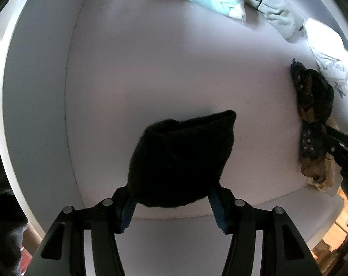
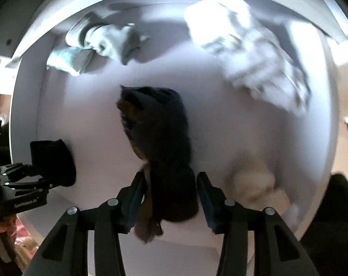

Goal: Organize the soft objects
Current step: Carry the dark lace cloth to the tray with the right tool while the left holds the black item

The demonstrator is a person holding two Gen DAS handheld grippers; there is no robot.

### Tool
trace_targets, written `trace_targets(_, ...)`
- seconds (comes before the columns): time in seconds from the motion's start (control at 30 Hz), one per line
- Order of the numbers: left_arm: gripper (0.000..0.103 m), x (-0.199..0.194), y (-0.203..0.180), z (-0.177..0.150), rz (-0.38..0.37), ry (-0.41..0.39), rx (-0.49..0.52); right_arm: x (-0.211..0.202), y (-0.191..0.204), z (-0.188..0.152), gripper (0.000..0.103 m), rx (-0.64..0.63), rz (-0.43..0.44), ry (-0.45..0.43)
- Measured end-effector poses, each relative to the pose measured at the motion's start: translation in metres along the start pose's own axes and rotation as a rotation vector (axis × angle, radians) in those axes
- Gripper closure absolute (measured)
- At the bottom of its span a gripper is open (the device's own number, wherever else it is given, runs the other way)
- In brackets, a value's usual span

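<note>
Left gripper [image 1: 174, 203], jaws part open, clamps a black folded knit [image 1: 180, 158]: light, limp, best pinched at the near fold; its long axis runs away toward the shelf's [image 1: 150, 57] back. Right gripper [image 2: 171, 197], jaws slack around a dark patterned cloth [image 2: 155, 126], lying lengthwise on the shelf. Pale garments [image 2: 254, 53] beyond.

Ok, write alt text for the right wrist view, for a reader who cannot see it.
A dark patterned cloth hangs between the right gripper fingers over a white shelf, with gaps at both pads. The left gripper holds a black cloth at the left; pale folded fabrics lie behind, blurred.
</note>
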State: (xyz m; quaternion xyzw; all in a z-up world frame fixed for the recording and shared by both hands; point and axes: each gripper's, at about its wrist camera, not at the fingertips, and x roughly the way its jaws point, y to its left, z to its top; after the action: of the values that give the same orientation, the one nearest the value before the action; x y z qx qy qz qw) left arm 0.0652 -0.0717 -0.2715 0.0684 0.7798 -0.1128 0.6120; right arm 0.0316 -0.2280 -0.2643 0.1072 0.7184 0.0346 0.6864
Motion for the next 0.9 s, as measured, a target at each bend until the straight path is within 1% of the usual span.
trace_targets(0.1, 0.044, -0.001, -0.001, 0.001, 0.005, -0.004, 0.002, 0.01, 0.011, 0.0, 0.056, -0.047, -0.052, 0.032)
trace_targets(0.2, 0.043, -0.001, -0.005, 0.0, 0.017, -0.014, 0.01, 0.019, 0.013, -0.006, 0.057, -0.064, -0.09, 0.059)
trace_targets(0.27, 0.043, -0.005, -0.005, -0.003, 0.02, -0.026, 0.016, 0.02, 0.01, -0.009, 0.064, -0.058, -0.098, 0.05)
trace_targets(0.4, 0.043, -0.008, -0.009, -0.006, 0.027, -0.034, 0.027, 0.012, -0.008, -0.017, 0.069, 0.017, -0.024, 0.041)
trace_targets(0.5, 0.044, -0.009, -0.007, -0.008, 0.028, -0.035, 0.033, -0.002, -0.016, -0.024, 0.07, 0.059, 0.043, -0.001)
trace_targets(0.6, 0.045, -0.011, -0.006, -0.009, 0.032, -0.036, 0.039, -0.018, -0.016, -0.032, 0.07, 0.057, 0.085, -0.038)
trace_targets(0.73, 0.045, -0.01, -0.012, -0.011, 0.041, -0.038, 0.049, -0.036, -0.017, -0.049, 0.07, 0.059, 0.125, -0.058)
trace_targets(0.77, 0.045, -0.007, -0.015, -0.011, 0.041, -0.038, 0.05, -0.042, -0.018, -0.055, 0.07, 0.065, 0.147, -0.062)
trace_targets(0.83, 0.046, -0.005, -0.019, -0.012, 0.041, -0.038, 0.052, -0.053, -0.02, -0.056, 0.07, 0.078, 0.186, -0.065)
trace_targets(0.9, 0.046, -0.003, -0.022, -0.011, 0.039, -0.037, 0.051, -0.066, -0.013, -0.055, 0.07, 0.089, 0.235, -0.077)
